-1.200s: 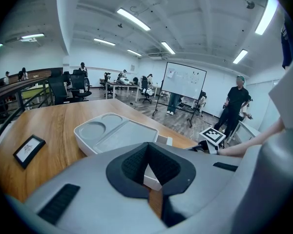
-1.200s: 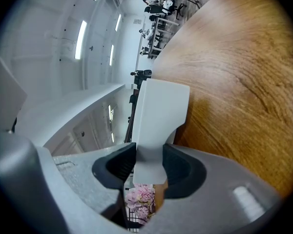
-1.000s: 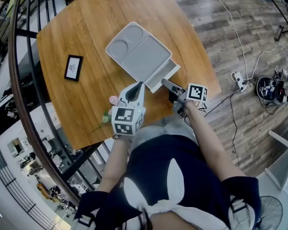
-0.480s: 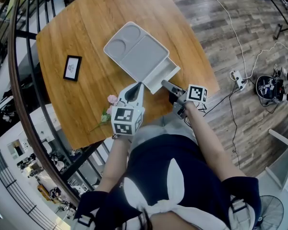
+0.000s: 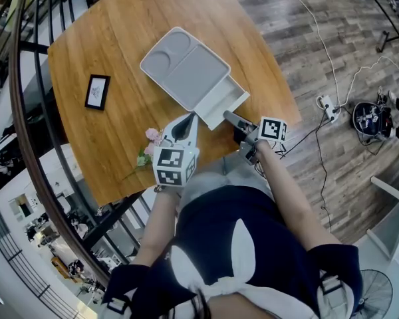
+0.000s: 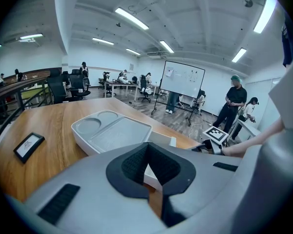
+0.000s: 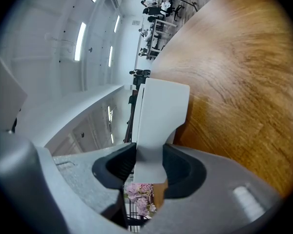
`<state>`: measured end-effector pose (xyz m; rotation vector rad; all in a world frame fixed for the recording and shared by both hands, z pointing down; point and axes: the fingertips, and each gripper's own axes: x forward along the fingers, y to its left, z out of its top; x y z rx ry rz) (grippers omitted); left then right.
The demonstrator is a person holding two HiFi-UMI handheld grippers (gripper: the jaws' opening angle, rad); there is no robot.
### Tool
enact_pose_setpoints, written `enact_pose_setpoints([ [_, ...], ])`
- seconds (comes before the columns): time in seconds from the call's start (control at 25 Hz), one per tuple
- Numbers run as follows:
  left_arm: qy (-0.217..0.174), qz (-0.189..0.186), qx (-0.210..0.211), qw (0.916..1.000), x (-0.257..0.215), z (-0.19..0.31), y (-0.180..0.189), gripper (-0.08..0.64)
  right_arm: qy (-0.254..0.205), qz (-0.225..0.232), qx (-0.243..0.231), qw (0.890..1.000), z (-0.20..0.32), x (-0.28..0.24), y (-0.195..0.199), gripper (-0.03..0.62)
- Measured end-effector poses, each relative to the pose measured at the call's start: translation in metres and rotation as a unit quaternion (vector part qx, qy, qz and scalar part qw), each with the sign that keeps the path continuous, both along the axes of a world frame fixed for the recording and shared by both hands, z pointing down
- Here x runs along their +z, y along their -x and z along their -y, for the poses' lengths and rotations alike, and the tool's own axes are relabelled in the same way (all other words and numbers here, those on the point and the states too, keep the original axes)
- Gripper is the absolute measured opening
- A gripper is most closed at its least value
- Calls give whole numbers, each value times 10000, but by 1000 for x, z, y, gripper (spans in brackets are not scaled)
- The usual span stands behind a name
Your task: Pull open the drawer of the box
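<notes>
Drawer [image 5: 227,98] stands partway out of the near end of the pale grey box [image 5: 186,68], which lies flat on the round wooden table [image 5: 120,38] with two round hollows and one large rectangular recess moulded in its top. The right gripper [image 5: 229,116] reaches in from the table's near edge to the outer corner of the drawer. In the right gripper view, its two dark pads [image 7: 118,165] are pressed on either side of a white panel of the drawer [image 7: 161,113], so the right gripper [image 7: 150,155] has the drawer clamped between its jaws. The left gripper [image 5: 191,118] sits just beside it to the left, over the bare wood in front of the box, its tip close to the drawer's front but apart from it. In the left gripper view, its jaws are closed on each other with nothing held. A white corner of the drawer [image 6: 158,138] and the box [image 6: 112,133] lie just beyond the left gripper [image 6: 147,145]. A small black picture frame [image 5: 97,92] lies flat near the table's left edge, well apart from the box, and a sprig of pink flowers [image 5: 146,153] lies near the left gripper.
</notes>
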<state>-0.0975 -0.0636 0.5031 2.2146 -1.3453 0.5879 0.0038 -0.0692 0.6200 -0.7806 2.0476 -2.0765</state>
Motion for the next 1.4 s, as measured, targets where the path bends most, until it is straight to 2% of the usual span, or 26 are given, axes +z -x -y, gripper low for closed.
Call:
enact_pose_setpoints([
  [0.12,-3,4,-5,10000,-1,-4,-3,17,-127,129,-18,9998,-1,-4,0,167],
  [0.36,-19,18,-21,10000,0,-13,-6,17,63,-80,-3,9999,-12,3,-10,167],
  [0.56,-30,40,-23,10000,-4,-16,-9,17,-92,66,-17,9999,-14,-3,-12,167],
  [0.68,-50,37,-24,10000,-5,-21,-11,17,39,-23,17,10000,-21,0,-17,167],
  [0.84,-44,41,-19,10000,-5,-24,-15,17,-90,67,-16,9999,-23,-3,-20,167],
  [1.04,-52,33,-15,10000,-4,-31,-18,17,48,-39,44,10000,-33,1,-27,167],
  [1.24,-55,35,-3,10000,-3,-38,-26,17,-198,195,-12,9996,-36,-6,-30,167],
  [1.4,-52,34,27,10000,-2,-37,-27,17,-42,22,17,10000,-40,0,-35,167],
])
